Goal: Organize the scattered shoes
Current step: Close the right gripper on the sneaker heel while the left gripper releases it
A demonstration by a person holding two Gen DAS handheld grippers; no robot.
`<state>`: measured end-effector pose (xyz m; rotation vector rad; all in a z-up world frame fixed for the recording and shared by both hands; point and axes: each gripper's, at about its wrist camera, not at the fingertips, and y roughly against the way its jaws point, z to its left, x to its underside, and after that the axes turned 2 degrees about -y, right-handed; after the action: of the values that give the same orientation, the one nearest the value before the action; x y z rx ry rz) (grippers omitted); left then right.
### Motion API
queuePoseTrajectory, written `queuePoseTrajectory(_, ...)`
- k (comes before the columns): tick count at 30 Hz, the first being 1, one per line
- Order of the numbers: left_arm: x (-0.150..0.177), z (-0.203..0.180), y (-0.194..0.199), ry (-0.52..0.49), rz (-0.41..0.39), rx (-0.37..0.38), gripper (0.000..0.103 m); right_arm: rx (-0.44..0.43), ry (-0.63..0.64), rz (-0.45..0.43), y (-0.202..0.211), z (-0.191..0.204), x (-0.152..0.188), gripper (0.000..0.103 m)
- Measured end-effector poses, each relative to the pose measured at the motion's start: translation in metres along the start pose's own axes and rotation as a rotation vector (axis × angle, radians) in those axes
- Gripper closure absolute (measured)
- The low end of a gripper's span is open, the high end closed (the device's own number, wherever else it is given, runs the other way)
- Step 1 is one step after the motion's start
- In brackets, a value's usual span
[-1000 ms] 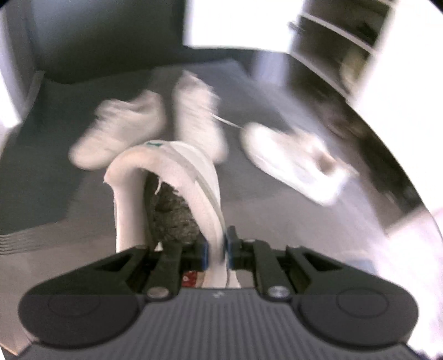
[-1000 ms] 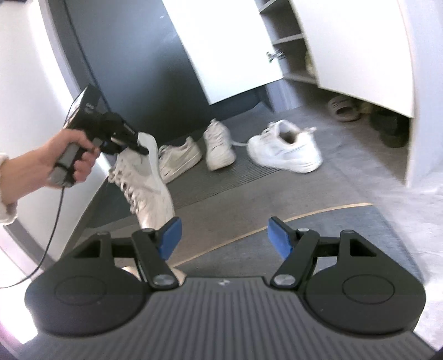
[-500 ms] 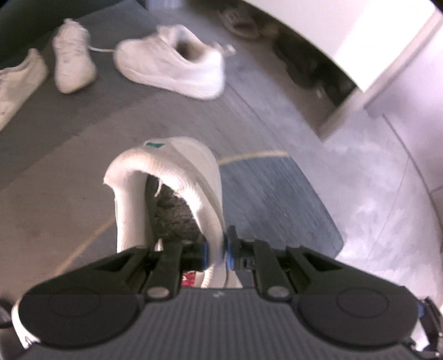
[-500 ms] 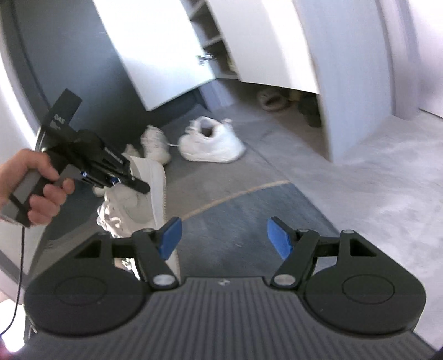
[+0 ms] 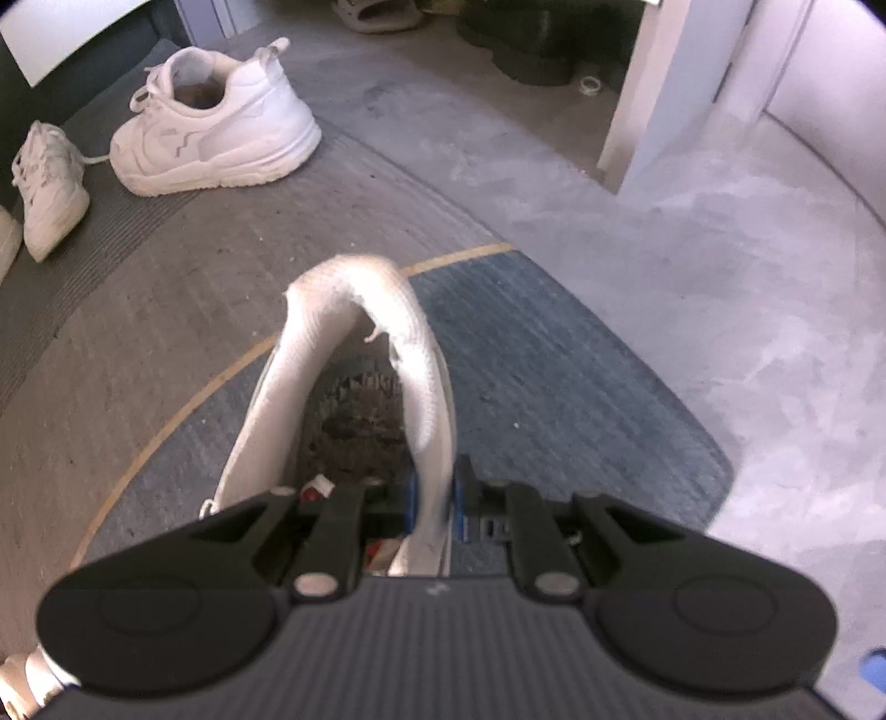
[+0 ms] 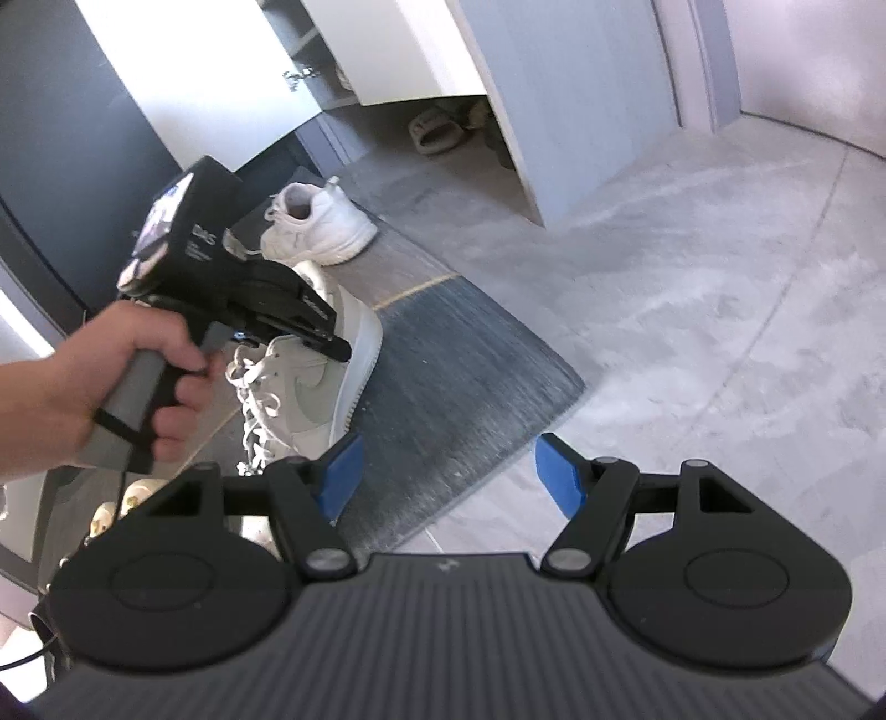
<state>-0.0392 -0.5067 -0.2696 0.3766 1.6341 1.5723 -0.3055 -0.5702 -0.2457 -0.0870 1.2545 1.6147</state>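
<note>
My left gripper [image 5: 434,501] is shut on the side wall of a white low sneaker [image 5: 360,310], which hangs toe-down just over the dark blue mat [image 5: 581,399]. The right wrist view shows the same sneaker [image 6: 310,382] pinched by the left gripper [image 6: 338,349] in a person's hand [image 6: 111,382]. My right gripper [image 6: 446,473] stands open over the mat's near edge with nothing between its blue pads. A chunky white sneaker [image 5: 221,127] sits on the grey ribbed mat [image 5: 88,232] at the upper left, a flatter white sneaker [image 5: 47,188] beside it.
A white cupboard [image 6: 531,83] stands raised off the floor, with a beige slipper [image 6: 434,130] and dark shoes [image 5: 526,39] under it. Its open door [image 6: 221,72] shows shelves behind. More pale shoes [image 6: 138,493] lie at the lower left. Grey stone floor [image 6: 692,277] spreads to the right.
The left gripper carried the held sneaker away from the ribbed mat and down over the blue mat. The right gripper swung right and lower, staying open.
</note>
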Motion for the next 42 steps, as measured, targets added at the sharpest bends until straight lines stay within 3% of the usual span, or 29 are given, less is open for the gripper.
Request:
queuePoseTrajectory(6, -0.006, -0.007, -0.017, -0.025, -0.041, -0.026, 0.083, 0.019, 0.005, 0.027, 0.003, -0.011, 0.008, 0.032)
queuePoseTrajectory(11, 0.001, 0.005, -0.003, -0.034, -0.076, 0.047, 0.072, 0.033, 0.041, 0.028, 0.009, -0.013, 0.005, 0.032)
queuePoseTrajectory(12, 0.003, 0.008, 0.006, -0.045, -0.094, 0.065, 0.068, 0.034, 0.049, 0.028, 0.01, -0.013, 0.003, 0.032)
queuePoseTrajectory(15, 0.008, 0.024, 0.041, -0.065, -0.152, 0.117, 0.034, 0.051, 0.123, 0.023, 0.009, -0.004, -0.009, 0.032)
queuePoseTrajectory(19, 0.023, 0.069, 0.087, -0.058, -0.233, 0.184, 0.033, 0.06, 0.361, 0.018, -0.007, 0.031, -0.041, 0.032)
queuePoseTrajectory(22, 0.047, 0.117, 0.115, -0.049, -0.284, 0.167, 0.031, 0.03, 0.566, 0.054, -0.036, 0.072, -0.071, 0.032)
queuePoseTrajectory(27, 0.086, 0.191, 0.128, 0.1, -0.272, 0.157, 0.028, 0.005, 0.878, 0.164, -0.113, 0.151, -0.112, 0.032)
queuePoseTrajectory(30, 0.11, 0.223, 0.129, 0.166, -0.257, 0.149, 0.028, 0.067, 1.109, 0.253, -0.168, 0.191, -0.117, 0.033)
queuePoseTrajectory(32, 0.123, 0.239, 0.13, 0.199, -0.249, 0.146, 0.028, 0.093, 1.197, 0.324, -0.197, 0.209, -0.117, 0.033)
queuePoseTrajectory(39, 0.162, 0.289, 0.151, 0.262, -0.266, 0.119, 0.029, 0.123, 1.476, 0.571, -0.275, 0.248, -0.094, 0.043)
queuePoseTrajectory(42, 0.174, 0.299, 0.158, 0.262, -0.267, 0.104, 0.029, 0.124, 1.535, 0.626, -0.295, 0.25, -0.083, 0.045)
